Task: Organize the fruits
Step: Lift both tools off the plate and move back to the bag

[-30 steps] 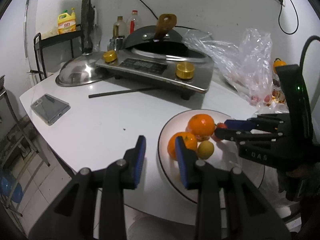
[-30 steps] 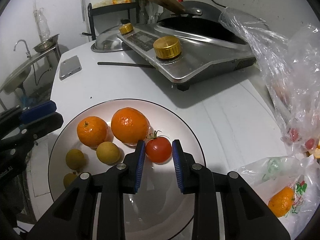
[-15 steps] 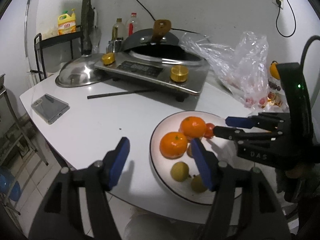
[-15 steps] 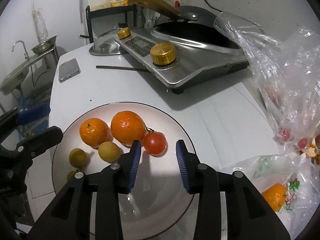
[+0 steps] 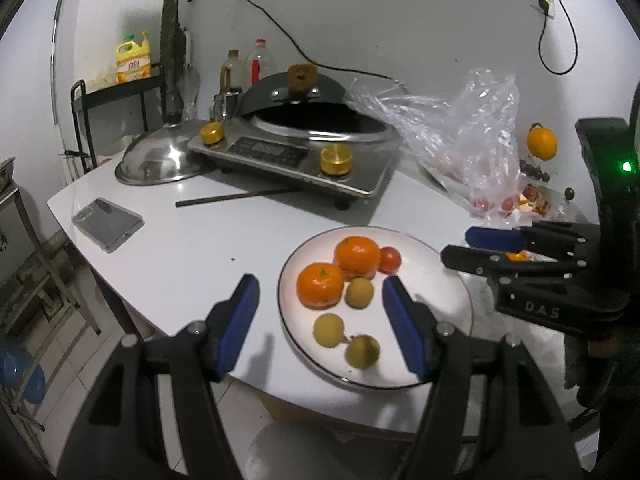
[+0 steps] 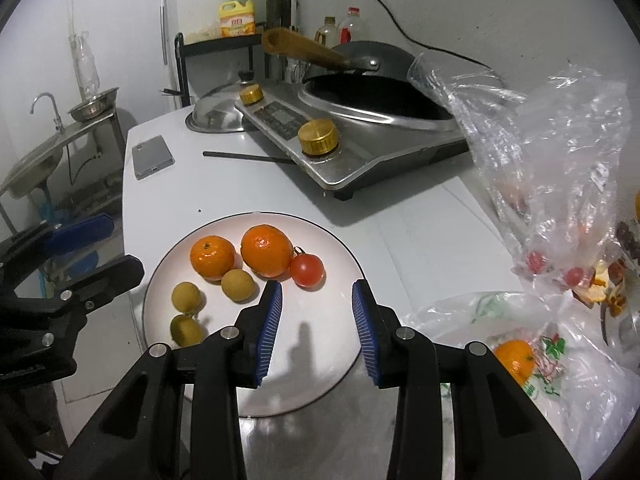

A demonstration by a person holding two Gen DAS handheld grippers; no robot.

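Note:
A white plate (image 6: pixel 320 360) sits at the table's near edge. It holds two oranges (image 6: pixel 267 251) (image 6: pixel 212 257), a red tomato (image 6: pixel 307 271) and three small yellow-brown longans (image 6: pixel 238 285). My right gripper (image 6: pixel 317 288) hovers open over the plate's bare part, and the tomato lies free just beyond its fingertips. My left gripper (image 5: pixel 320 284) stands wide open above the plate's (image 5: pixel 440 292) left side with nothing between its pads. The oranges (image 5: pixel 357 256) and longans (image 5: pixel 328 330) lie below and beyond it. Each gripper appears at the edge of the other's view.
Behind the plate stands a steel cooker (image 6: pixel 360 148) with a black wok, a metal lid (image 5: pixel 160 160), a dark stick (image 5: pixel 236 198) and a phone (image 5: pixel 107 223). On the right, plastic bags (image 6: pixel 560 184) hold more fruit, including an orange (image 6: pixel 514 360). The table edge runs along the left.
Both grippers opened and drew back and up from the plate. The right one let go of the tomato, which stays on the plate. Two longans now show at the plate's front.

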